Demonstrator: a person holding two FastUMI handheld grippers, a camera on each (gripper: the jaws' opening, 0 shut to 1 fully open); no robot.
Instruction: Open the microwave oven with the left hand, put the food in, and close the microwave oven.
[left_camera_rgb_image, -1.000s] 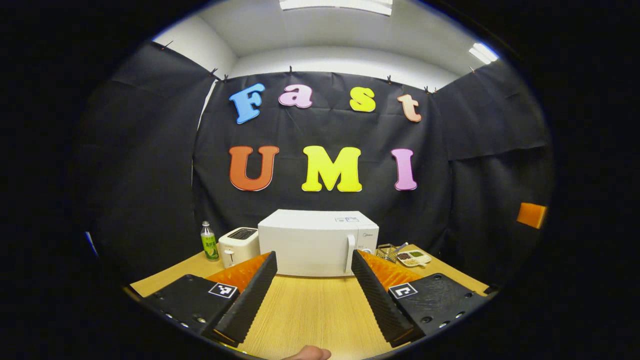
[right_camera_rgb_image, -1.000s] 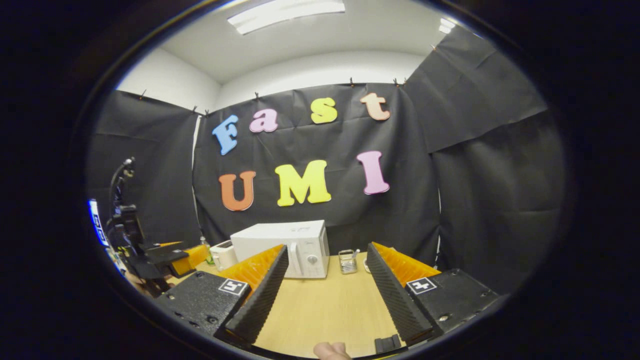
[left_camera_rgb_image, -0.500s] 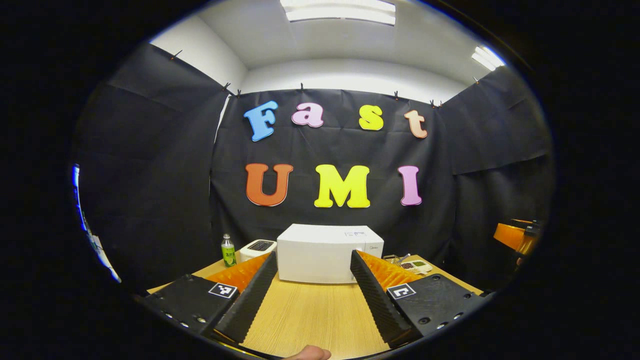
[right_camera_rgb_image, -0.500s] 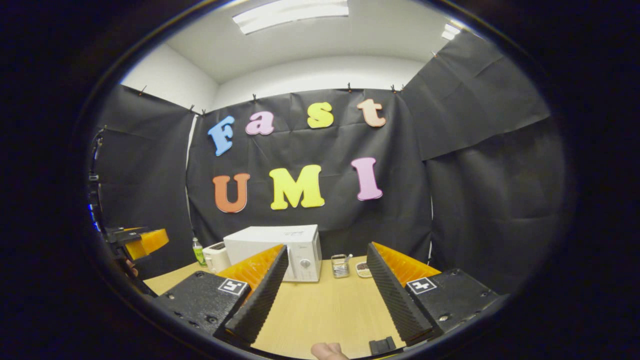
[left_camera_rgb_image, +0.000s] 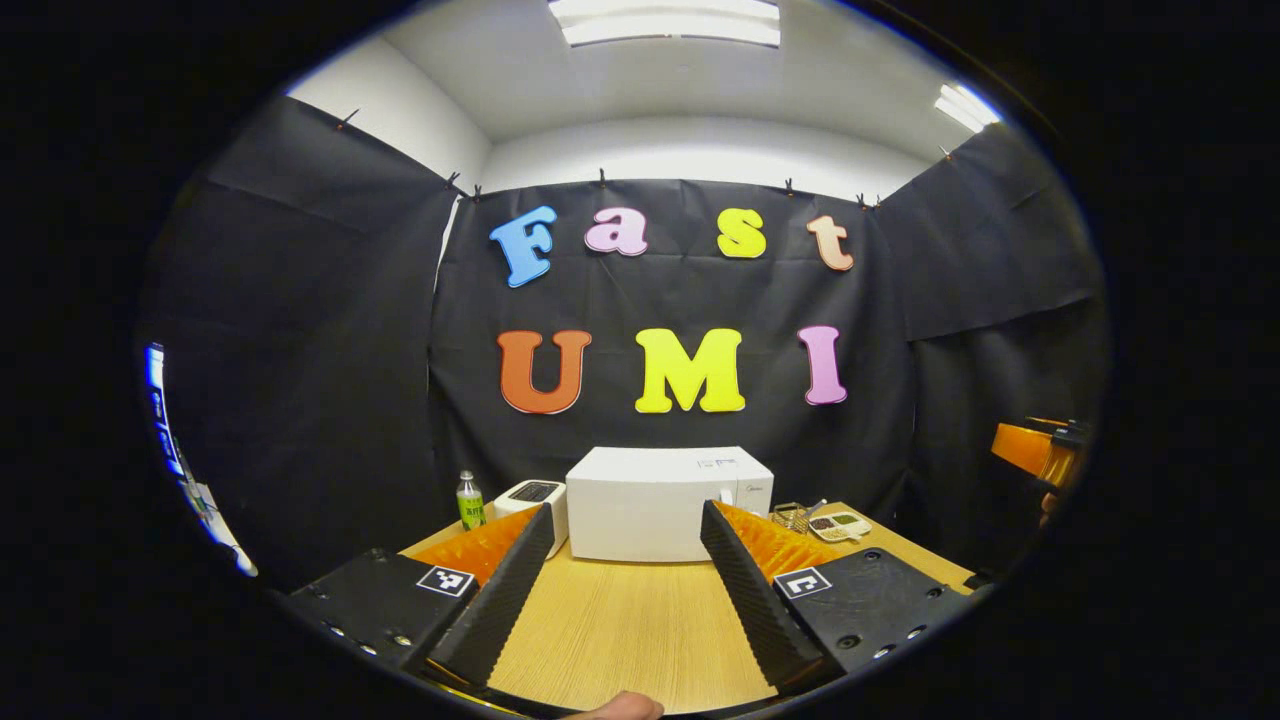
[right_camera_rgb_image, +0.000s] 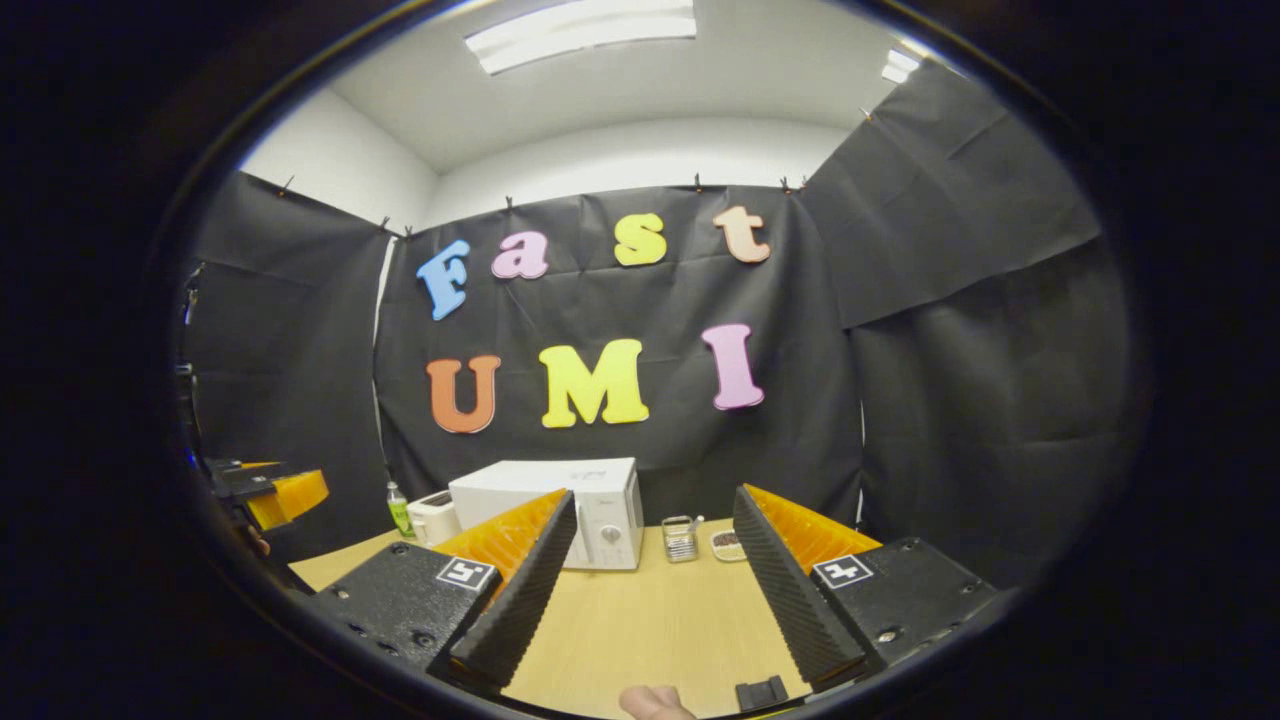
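Compared with a second ago, both cameras have drawn back from the white box-shaped microwave oven (left_camera_rgb_image: 668, 503), which now looks smaller and sits higher in each view; in the left gripper view it has also shifted slightly to the right, so that it lies straight ahead between the jaws rather than toward the left one. Its door is shut. The left gripper (left_camera_rgb_image: 624, 585) has its jaws spread wide apart with nothing between them, above the bare pale wooden desk (left_camera_rgb_image: 625, 625); the right gripper (right_camera_rgb_image: 650, 590) likewise has its jaws wide apart and empty, and the microwave oven (right_camera_rgb_image: 548, 497) stands beyond its left jaw. In the left gripper view, beyond the right jaw and just right of the oven, a small white divided dish (left_camera_rgb_image: 838, 524) holds the food, dark and green portions in separate compartments, and a wire mesh basket (left_camera_rgb_image: 792, 515) stands beside it with a utensil handle sticking out. Beyond the left jaw stand a white toaster (left_camera_rgb_image: 533, 495) touching the oven's side and a green-labelled clear bottle (left_camera_rgb_image: 469, 501). A fingertip (left_camera_rgb_image: 615, 706) shows at the bottom edge between the jaws.
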